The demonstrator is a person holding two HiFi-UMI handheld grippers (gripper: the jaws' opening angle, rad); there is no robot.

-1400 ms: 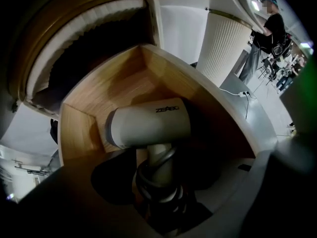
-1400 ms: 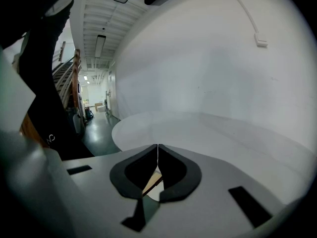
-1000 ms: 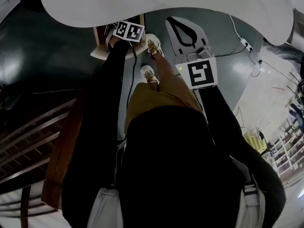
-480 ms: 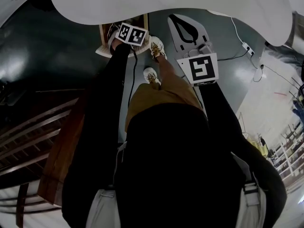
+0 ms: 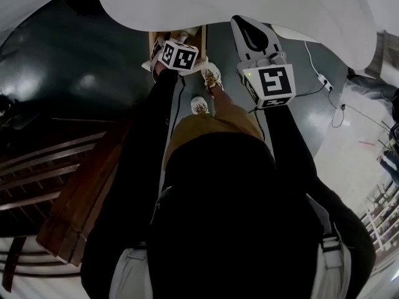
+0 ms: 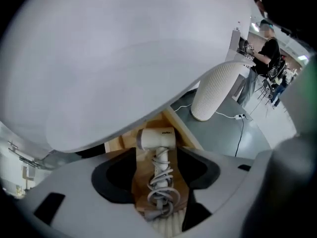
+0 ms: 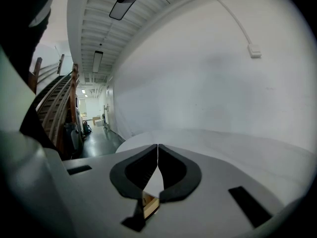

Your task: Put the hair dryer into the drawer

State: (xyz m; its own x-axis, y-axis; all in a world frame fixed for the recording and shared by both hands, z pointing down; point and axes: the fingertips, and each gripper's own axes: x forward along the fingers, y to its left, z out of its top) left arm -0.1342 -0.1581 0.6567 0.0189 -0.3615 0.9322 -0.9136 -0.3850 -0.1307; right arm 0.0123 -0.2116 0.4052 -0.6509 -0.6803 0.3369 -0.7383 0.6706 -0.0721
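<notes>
- Hair dryer (image 6: 156, 139) is lying in the open wooden drawer (image 6: 181, 130), just under the rim of the white counter (image 6: 124, 73). Its head is pointing away from me and its cord (image 6: 161, 185) is wound round the handle.
- My left gripper (image 6: 157, 155) is hanging above it with the fingers (image 6: 116, 177) standing well apart. The handle is showing in the gap between them, but I am seeing neither finger touching it, so I am gripping nothing.
- Over the last second in the head view, the marker cube on that gripper has been sliding back from the counter's rim. More of the drawer's wood is now showing beyond it. I am reading that as my left hand drawing off the dryer, not reaching in.
- My right gripper (image 7: 157, 150) has meanwhile been climbing toward the counter's rim. It is now looking out across the counter top to the far wall, well apart from the dryer. Its fingers (image 7: 136, 170) are pressing together tip to tip with nothing between them.
- For the task, I am judging the placing itself as done, with the dryer resting inside and free of my grip.
- What is remaining is lifting the left gripper clear without snagging the cord loops. The drawer may also need pushing in, since it is standing open.
</notes>
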